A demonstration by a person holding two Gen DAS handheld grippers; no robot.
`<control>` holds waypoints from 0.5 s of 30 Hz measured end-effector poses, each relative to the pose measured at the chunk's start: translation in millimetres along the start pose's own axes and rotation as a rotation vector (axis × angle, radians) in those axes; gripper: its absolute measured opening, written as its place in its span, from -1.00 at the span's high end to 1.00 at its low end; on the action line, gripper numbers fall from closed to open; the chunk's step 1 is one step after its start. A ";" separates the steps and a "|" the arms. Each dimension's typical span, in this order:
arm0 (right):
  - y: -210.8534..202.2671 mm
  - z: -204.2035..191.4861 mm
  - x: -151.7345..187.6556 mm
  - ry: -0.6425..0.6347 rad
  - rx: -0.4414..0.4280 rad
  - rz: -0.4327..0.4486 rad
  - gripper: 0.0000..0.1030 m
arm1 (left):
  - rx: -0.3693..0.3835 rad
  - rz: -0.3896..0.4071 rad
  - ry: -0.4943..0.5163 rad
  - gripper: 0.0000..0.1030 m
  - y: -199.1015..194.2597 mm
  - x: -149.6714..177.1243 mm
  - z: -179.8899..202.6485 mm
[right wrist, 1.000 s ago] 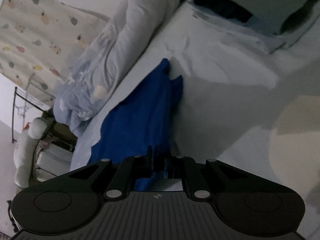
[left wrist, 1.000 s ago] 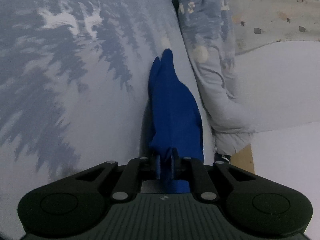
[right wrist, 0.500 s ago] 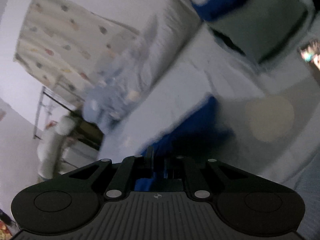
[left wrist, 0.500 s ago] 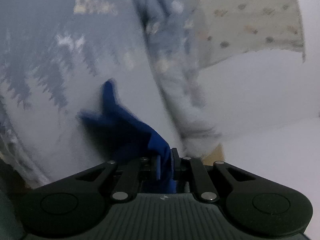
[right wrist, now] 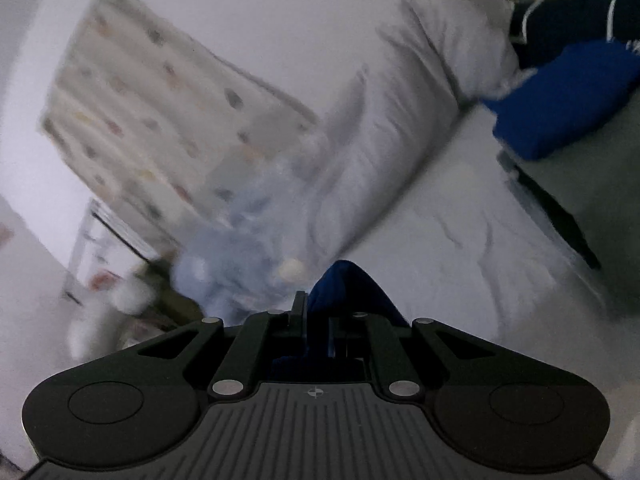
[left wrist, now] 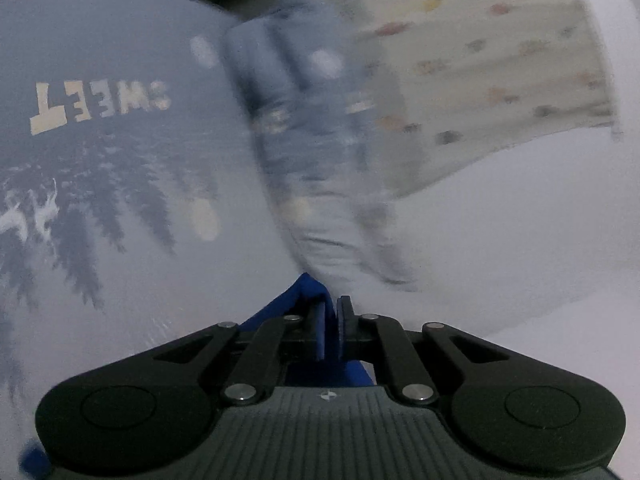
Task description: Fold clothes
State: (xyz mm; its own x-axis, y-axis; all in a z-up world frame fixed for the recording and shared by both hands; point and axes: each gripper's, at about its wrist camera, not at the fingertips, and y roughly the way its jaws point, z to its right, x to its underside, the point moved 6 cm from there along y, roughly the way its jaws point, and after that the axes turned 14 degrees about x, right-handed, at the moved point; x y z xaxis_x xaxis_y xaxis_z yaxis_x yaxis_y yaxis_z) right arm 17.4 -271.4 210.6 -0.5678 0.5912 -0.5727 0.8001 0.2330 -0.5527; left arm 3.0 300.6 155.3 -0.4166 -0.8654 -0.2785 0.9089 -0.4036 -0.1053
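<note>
A royal-blue garment (left wrist: pixel 308 292) is pinched in my left gripper (left wrist: pixel 329 312), which is shut on it; only a small peak of cloth shows past the fingers, the rest hangs hidden below. The same blue garment (right wrist: pixel 348 284) bulges up in front of my right gripper (right wrist: pixel 316 320), also shut on it. Both views are blurred by motion. The bed sheet (left wrist: pixel 120 280) with grey tree print and the word "SWEET" lies beneath and left of the left gripper.
A rumpled light-blue quilt (left wrist: pixel 296 120) runs along the bed's edge below a patterned curtain (left wrist: pixel 480 60). In the right wrist view, a white pillow (right wrist: pixel 420 92), a folded blue item (right wrist: pixel 560 96) on a grey stack (right wrist: pixel 600 200) and a metal rack (right wrist: pixel 100 240) stand around.
Both grippers have lifted and tilted upward with the blue garment. It lay stretched on the bed a second ago; now only a small bunch shows at each gripper's fingers.
</note>
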 end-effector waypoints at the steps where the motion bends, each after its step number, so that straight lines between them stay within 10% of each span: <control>1: 29.6 2.6 -4.2 -0.014 0.024 -0.023 0.80 | -0.033 -0.008 0.005 0.87 22.6 -7.1 -16.5; 6: 179.7 26.6 -4.4 -0.108 0.178 -0.165 0.79 | -0.198 -0.047 0.031 0.90 134.9 -42.6 -98.9; 11: 277.3 56.3 5.0 -0.143 0.294 -0.272 0.68 | -0.271 -0.144 0.064 0.80 166.3 -36.4 -140.5; 15: 284.1 66.6 -7.1 -0.154 0.316 -0.249 -0.15 | -0.198 -0.230 0.124 0.33 155.7 -30.8 -146.8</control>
State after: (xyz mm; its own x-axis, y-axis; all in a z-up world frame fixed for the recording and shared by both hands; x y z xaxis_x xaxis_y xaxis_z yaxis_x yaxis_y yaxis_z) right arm 235.8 -260.8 17.3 -0.7776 0.4190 -0.4688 0.5499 0.0918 -0.8302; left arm 160.5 308.0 7.4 -0.6170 -0.7105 -0.3384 0.7826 -0.5085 -0.3593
